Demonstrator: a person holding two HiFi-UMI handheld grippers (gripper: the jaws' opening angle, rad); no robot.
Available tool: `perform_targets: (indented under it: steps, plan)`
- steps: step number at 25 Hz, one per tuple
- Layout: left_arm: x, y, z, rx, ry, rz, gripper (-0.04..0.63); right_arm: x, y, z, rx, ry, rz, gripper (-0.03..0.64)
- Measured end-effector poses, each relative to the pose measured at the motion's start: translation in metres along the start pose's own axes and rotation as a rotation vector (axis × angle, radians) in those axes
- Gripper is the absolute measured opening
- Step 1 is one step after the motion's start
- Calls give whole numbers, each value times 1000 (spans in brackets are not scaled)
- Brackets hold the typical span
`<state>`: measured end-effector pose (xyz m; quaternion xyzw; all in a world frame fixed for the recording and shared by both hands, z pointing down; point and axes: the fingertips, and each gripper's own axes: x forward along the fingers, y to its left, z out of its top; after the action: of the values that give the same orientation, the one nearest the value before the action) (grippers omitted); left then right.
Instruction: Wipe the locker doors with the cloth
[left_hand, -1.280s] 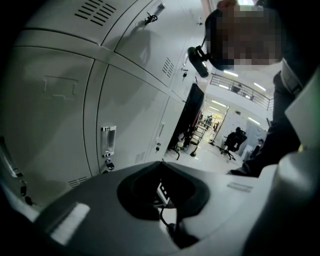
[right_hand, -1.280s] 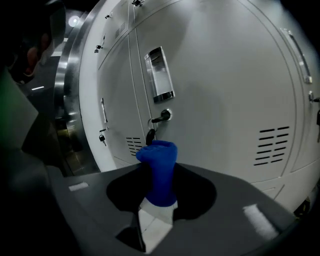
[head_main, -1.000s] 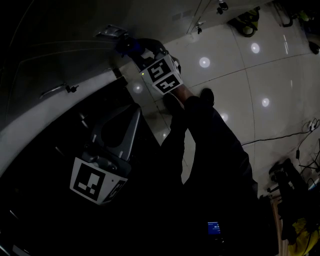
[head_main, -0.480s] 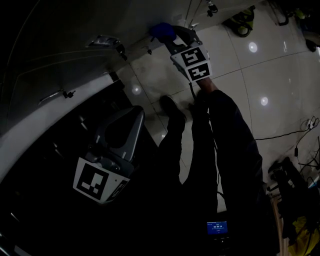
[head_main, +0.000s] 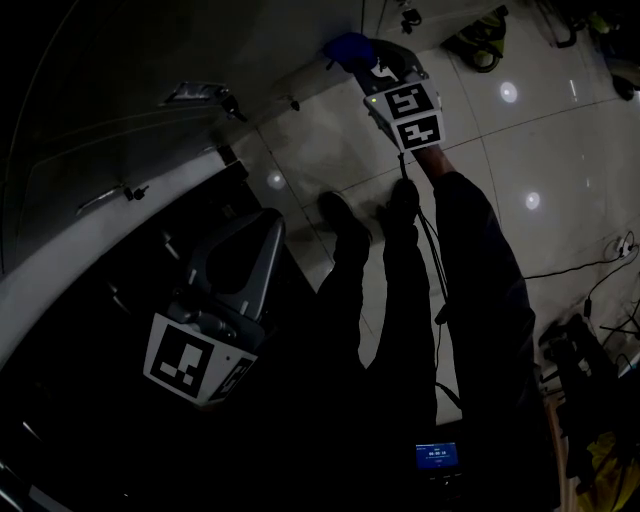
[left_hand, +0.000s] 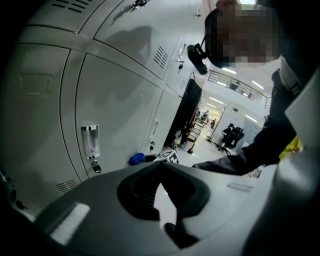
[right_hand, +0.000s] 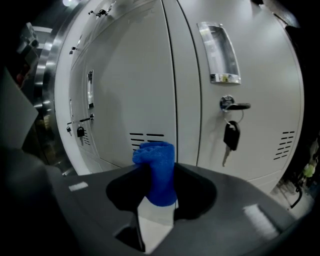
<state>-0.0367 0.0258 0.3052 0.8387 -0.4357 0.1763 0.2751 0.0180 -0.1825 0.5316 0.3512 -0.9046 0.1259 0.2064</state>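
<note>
Well, my right claw (right_hand: 155, 186) is clamped shut on the blue cloth (right_hand: 156, 160), which stands up between the jaws as a bunched roll with its top poking past the tips. My left claw (left_hand: 160, 170) hangs back low at my side, jaws together with nothing in them. The cloth sits low in front of a locker door (right_hand: 125, 85), right at its vent slots (right_hand: 146, 135) and close to the seam with the next door; whether it actually presses the metal I cannot tell. Just to the right, a key (right_hand: 230, 136) dangles from that neighbouring lock. My worry is a sideways sweep: the roll could catch the key and drag it or swing it against the paint. Bunched like this, the cloth also offers only a small face, so I would likely leave streaks unwiped, and if I lean in too hard the bare jaw tips could scrape the door.
</note>
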Motion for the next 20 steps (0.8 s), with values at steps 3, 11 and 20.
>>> perform_targets:
  steps: [3, 11, 20]
  plan:
    - [0, -1, 1, 4, 1, 6, -20, -5, -15, -4, 18, 0, -36, 133]
    - [4, -9, -1, -5, 6, 25, -20, -14, -5, -1, -38, 24, -12, 126]
    - [2, -38, 10, -15, -6, 37, -20, -116, 69, 53, 77, -89, 106, 126]
